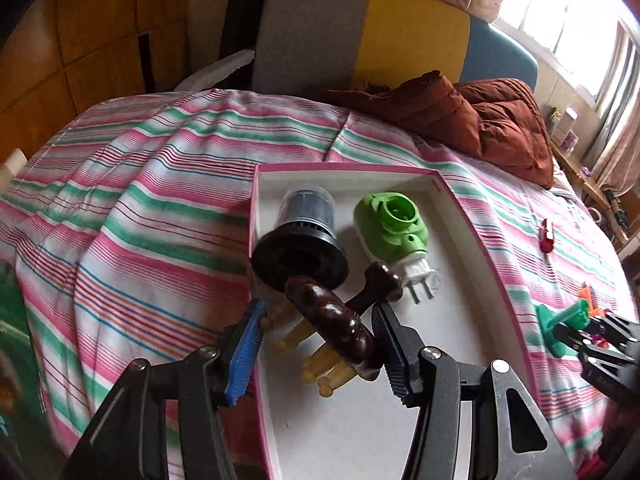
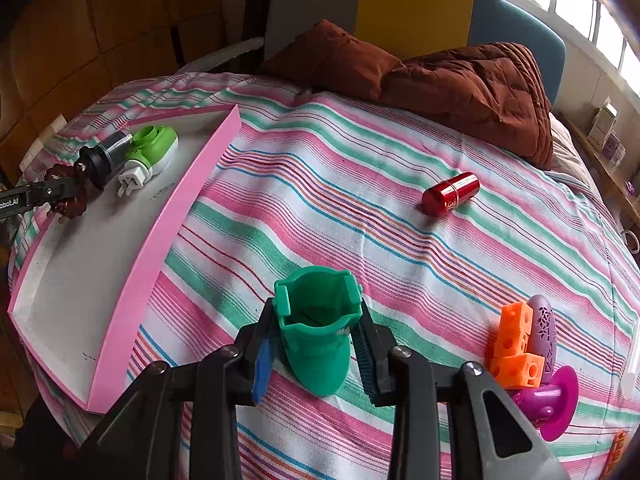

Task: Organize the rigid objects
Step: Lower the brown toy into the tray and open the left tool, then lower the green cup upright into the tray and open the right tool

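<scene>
Only from the right wrist: right tool (image 2: 316, 344) pinching green cup (image 2: 316, 332), red capsule (image 2: 451, 194) beyond.

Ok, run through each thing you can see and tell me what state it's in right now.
Pink-rimmed white tray: on the bed, partly filled.
Black-and-clear cylinder: on its side in the tray.
Green plug-in device: lying in the tray.
Dark brown wooden massager: between the left gripper's fingers, over the tray.
Teal plastic cup: clamped by the right gripper.
Red metal capsule: on its side on the bedspread.
Orange holed cubes: loose on the bedspread.
</scene>
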The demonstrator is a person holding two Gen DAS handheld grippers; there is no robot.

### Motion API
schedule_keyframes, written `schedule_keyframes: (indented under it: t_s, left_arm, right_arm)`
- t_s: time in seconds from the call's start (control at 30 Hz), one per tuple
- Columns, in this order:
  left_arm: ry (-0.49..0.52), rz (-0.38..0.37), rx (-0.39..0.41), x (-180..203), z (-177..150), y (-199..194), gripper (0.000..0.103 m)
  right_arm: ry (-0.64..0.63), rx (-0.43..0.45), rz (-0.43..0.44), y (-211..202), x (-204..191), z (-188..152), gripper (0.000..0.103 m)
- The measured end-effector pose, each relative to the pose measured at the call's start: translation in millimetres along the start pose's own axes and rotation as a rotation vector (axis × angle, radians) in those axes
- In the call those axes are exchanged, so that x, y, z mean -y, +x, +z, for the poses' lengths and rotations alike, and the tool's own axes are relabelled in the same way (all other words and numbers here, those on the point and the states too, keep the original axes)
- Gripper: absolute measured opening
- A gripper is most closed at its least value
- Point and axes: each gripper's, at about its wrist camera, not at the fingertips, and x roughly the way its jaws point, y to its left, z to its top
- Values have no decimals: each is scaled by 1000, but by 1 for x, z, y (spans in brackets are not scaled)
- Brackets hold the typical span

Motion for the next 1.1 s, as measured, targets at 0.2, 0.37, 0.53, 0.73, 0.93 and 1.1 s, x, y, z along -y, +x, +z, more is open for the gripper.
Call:
schedule_keyframes:
  t_s: [0.2,0.37,0.53,0.73,0.93,1.1]
  left_arm:
    - [27,13,31,3,0,-5,65]
    - [4,21,52,5,-8,-21,65]
    - [-38,46,66,6,-25,-40,67]
    - [-43,77,99,9,-48,-66,69]
    - [-42,72,116,11,-60,-86,71]
    - [-28,72,125,14,-65,-95,71]
  right_arm:
    - [5,1,2,1,1,0,35]
    - [6,1,2,0,0,0,35]
    - [8,0,2,0,0,0,35]
    - [22,1,6,1,2,0,35]
    - [32,-17,-5,4,2,-3,35]
    - [36,-23,-32,2,0,-7,35]
